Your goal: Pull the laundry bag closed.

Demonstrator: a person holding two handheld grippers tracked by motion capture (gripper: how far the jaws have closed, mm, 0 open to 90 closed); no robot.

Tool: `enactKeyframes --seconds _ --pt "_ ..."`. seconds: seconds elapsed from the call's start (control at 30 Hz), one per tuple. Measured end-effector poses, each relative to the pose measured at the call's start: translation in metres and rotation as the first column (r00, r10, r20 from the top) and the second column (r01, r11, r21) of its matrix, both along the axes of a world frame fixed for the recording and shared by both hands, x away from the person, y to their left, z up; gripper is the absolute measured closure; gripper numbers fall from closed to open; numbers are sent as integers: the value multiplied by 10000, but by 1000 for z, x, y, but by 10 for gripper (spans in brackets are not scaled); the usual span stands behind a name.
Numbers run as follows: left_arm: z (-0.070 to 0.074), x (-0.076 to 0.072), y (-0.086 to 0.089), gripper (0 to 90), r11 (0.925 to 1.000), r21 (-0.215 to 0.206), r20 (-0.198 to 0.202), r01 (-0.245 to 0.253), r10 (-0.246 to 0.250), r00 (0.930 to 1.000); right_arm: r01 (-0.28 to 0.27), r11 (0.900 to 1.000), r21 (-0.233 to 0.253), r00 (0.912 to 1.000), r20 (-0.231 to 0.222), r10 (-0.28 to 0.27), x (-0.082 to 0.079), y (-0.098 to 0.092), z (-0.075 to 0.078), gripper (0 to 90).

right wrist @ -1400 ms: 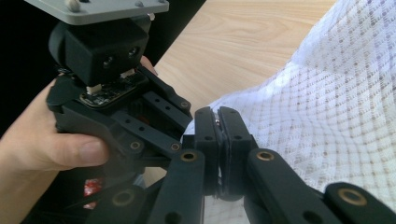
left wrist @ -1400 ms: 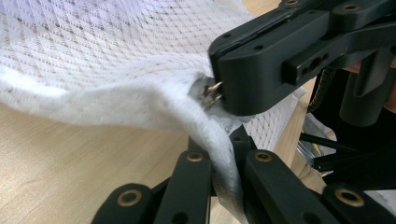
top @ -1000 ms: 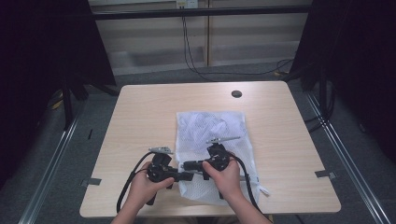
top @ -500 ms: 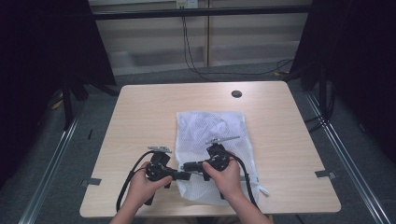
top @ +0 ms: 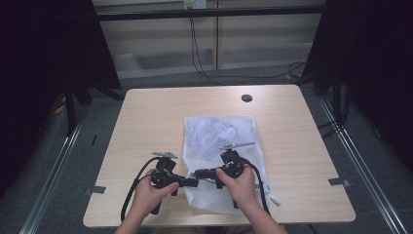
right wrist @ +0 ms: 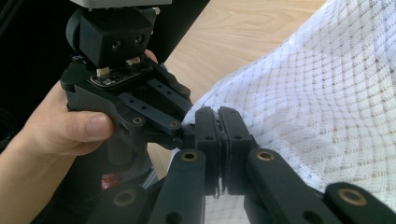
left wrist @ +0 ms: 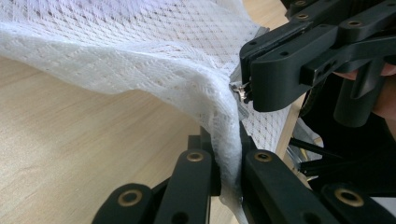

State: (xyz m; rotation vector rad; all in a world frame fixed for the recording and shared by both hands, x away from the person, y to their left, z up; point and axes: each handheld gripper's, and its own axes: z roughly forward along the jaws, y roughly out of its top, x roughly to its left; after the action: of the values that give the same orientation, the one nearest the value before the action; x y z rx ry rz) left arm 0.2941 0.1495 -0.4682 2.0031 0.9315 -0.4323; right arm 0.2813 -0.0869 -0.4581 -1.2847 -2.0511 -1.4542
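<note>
The mesh bag [top: 221, 161] lies low centre on the tabletop [top: 146, 126]. Left gripper [left wrist: 227, 163] pinches its edge; right gripper [left wrist: 247, 91] pinches the zipper pull [left wrist: 239, 89]. A hard pull could tear mesh or slip the small tab free.

White open-weave mesh bag [left wrist: 140, 60] — soft cloth, matt pale wood table [top: 156, 122], matt black plastic claws

black hand-held gripper [left wrist: 226, 186] jaws, brass-ringed pivots, trailing black cables
</note>
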Motion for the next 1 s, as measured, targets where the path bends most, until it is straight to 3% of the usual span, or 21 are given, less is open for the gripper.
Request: enactKeyframes --seconds 0.33,0.47,0.57,0.67,0.77,0.83,0.93,0.97,1.0 --pt "0 -2 -3 900 9999 -158 -11 58 -58 10000 -13 9999 148 10000 -52 14 -2 -6 -2 878" --pt "1 -3 -4 899 10000 54 147 70 -71 9999 2 9999 152 9999 -141 0 -1 -6 -2 877" --pt "1 -3 -4 894 9999 -12 69 137 -136 9999 -78 9997 242 9999 -120 81 -1 -3 -2 878" --pt "2 -3 -2 835 9997 -137 129 225 -224 9997 -162 9996 211 9999 26 161 0 0 0 877" --pt "3 -4 -3 779 9993 -294 -63 241 -243 9997 -229 9997 76 9997 80 229 0 2 0 877" --pt "3 -2 -1 751 9993 -183 129 318 -316 9994 -207 9998 18 9998 66 207 0 3 -1 877" --pt "4 -2 1 784 9998 -97 40 197 -196 9998 -209 9998 -64 9998 34 209 1 3 -1 877" --pt "4 -2 1 833 9998 -133 -133 138 -140 9998 -233 9997 -43 9997 26 233 1 3 -1 877" --pt "4 -1 2 860 9998 -86 -24 175 -176 9998 -242 9997 -38 9997 22 242 1 3 -1 877"
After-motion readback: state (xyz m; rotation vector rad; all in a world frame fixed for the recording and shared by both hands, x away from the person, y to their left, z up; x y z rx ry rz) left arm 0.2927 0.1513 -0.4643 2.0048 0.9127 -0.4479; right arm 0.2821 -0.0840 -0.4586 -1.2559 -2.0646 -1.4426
